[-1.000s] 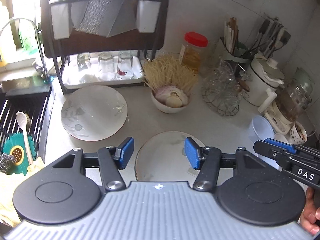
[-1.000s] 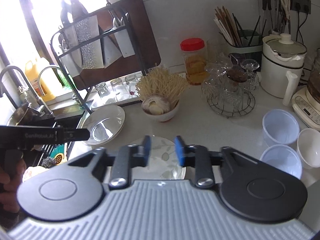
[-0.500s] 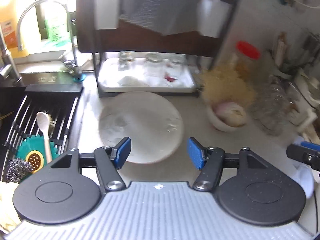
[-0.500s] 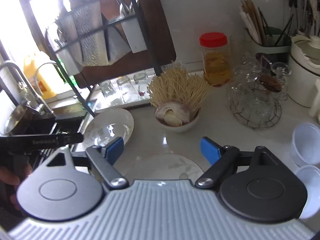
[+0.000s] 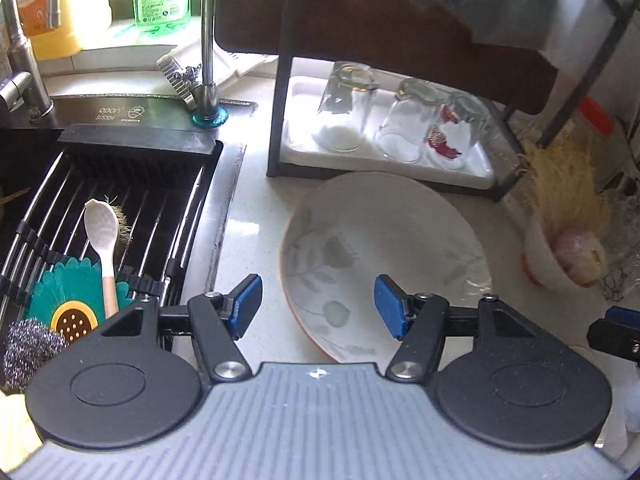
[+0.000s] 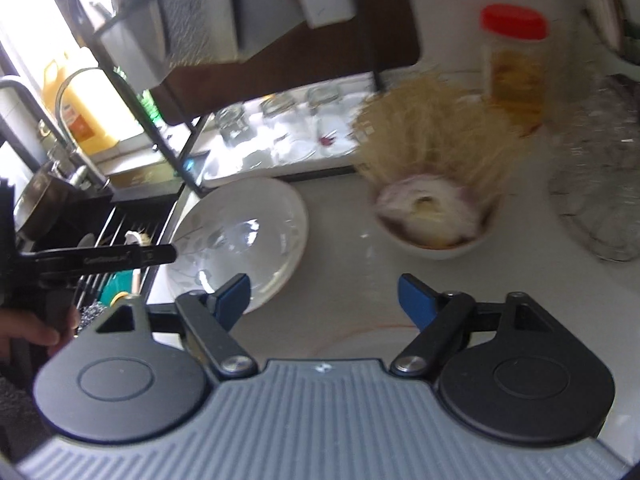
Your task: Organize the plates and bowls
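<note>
A: Looking down past the left gripper point(image 5: 316, 300) at the flowered plate point(image 5: 384, 240), lying flat on the counter point(image 5: 248, 232) between the sink rack point(image 5: 132, 208) and the small bowl of onion point(image 5: 560, 256), just in front of the tray of glasses point(image 5: 304, 152)

B: Holding the fingers point(image 5: 248, 296) spread apart, pinching nothing; framing the plate's near rim between them, though unable to tell whether touching it or hanging just above

A: And on the other side?

B: Closing the jaws of the right gripper point(image 6: 324, 296) a little, with nothing pressed between them, only bare counter and the faint rim of a second plate point(image 6: 360, 338) low in that view; seeing the flowered plate off to the left there, near the left fingertip

A: Judging the step as picking up the flowered plate for stacking, probably onto the second one

B: Agreeing, as a guess. Doing it well: lowering one finger under the raised rim and the other over it, biting well in past the edge and not at the very lip, since glazed and likely slippery

A: Squeezing slowly, then lifting level, minding the sink edge on the left and the glasses behind

B: Keeping the right gripper clear of the path, or steadying the second plate while setting down gently, centre over centre, avoiding any clatter or chipping
</note>
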